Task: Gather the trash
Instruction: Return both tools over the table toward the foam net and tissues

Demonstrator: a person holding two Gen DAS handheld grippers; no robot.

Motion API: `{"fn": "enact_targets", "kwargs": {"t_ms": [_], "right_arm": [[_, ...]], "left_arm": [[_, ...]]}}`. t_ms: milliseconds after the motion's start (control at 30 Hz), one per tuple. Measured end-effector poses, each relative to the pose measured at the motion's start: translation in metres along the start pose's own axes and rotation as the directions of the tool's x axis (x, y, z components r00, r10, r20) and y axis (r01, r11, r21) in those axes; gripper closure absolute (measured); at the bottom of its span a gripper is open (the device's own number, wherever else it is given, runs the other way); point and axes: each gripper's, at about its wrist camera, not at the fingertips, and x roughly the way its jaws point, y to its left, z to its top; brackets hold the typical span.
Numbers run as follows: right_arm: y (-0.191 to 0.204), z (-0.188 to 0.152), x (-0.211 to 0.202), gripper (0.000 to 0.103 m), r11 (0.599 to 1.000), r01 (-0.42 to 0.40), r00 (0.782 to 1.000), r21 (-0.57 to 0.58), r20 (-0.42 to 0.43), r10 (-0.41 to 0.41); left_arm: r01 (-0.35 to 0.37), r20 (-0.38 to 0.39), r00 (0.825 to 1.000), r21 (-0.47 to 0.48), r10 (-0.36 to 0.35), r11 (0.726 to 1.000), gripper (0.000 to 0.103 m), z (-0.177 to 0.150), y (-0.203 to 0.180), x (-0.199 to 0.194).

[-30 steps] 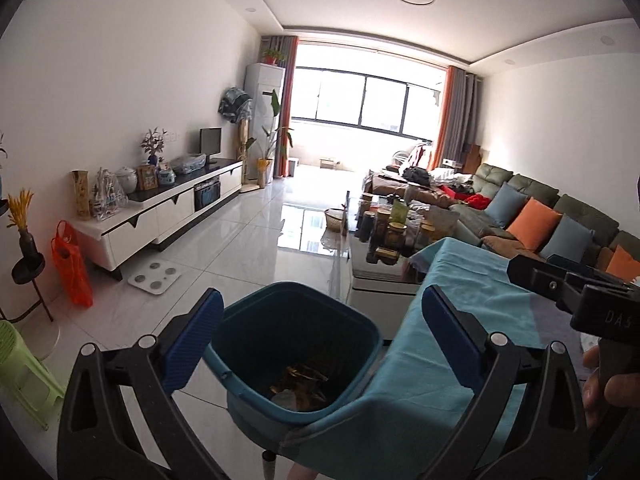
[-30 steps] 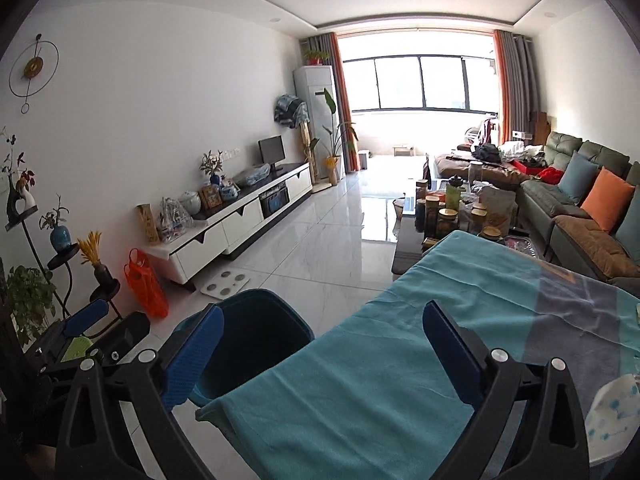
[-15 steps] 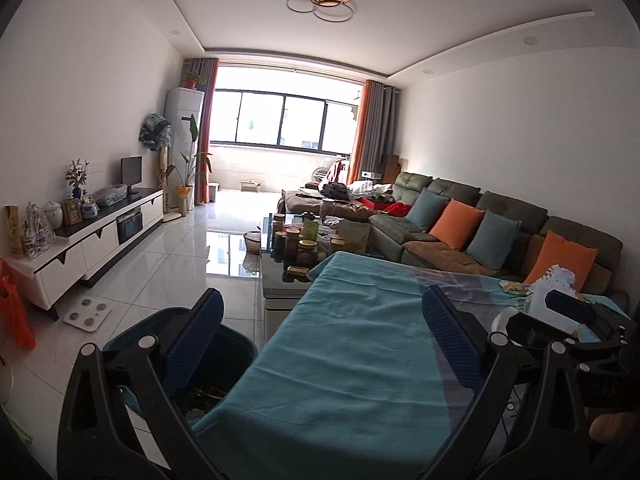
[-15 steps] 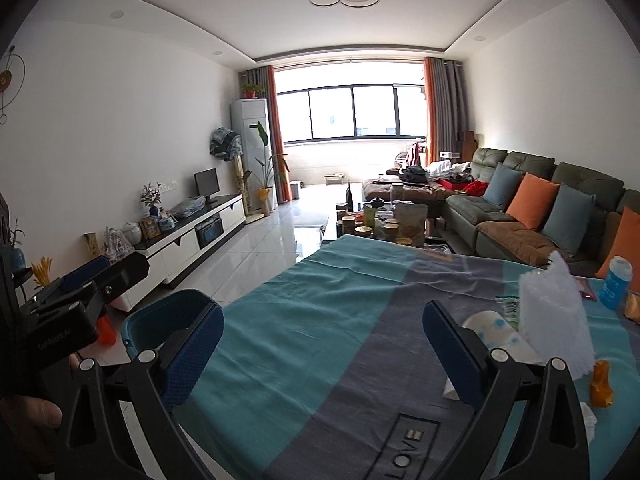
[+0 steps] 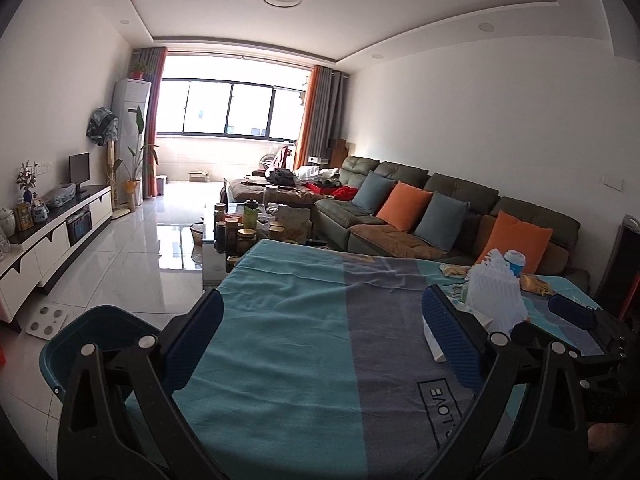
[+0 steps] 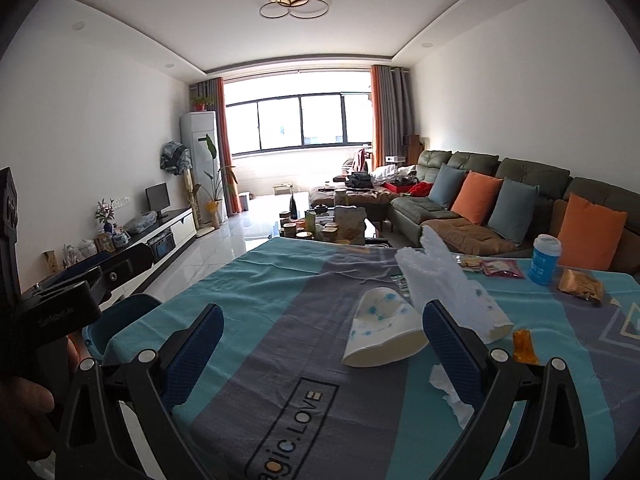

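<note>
Table [image 6: 280, 312] in the foreground, bin [image 6: 120, 320] on the floor at its left edge. On the table: tipped paper cup [image 6: 384, 332] near centre, foam sheet [image 6: 444, 280] just behind and right of it, crumpled tissue [image 6: 452, 396] nearer the camera. Lidded cup [image 6: 545, 259] and what looks like snack wrappers [image 6: 496, 268] toward the far right. Sofa [image 6: 500, 200] behind the table on the right, coffee table [image 6: 324, 224] behind centre, TV cabinet [image 6: 160, 232] along the left wall.

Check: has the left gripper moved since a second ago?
Yes. The left gripper swung right, off the teal bin and over the tablecloth.

Paper cup [image 6: 384, 334] one; sofa cushions [image 6: 478, 197] four; bin [image 5: 100, 330] one.
</note>
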Motion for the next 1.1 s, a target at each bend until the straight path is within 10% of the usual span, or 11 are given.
{"fn": "enact_targets", "kwargs": {"t_ms": [1100], "right_arm": [[-0.089,-0.042,-0.03,0.007,0.954,0.266,0.96,0.139,-0.123,-0.25]], "left_arm": [[0.241,-0.166,0.963,0.162,-0.214,0.957,0.005,-0.04,-0.093,0.053]]}}
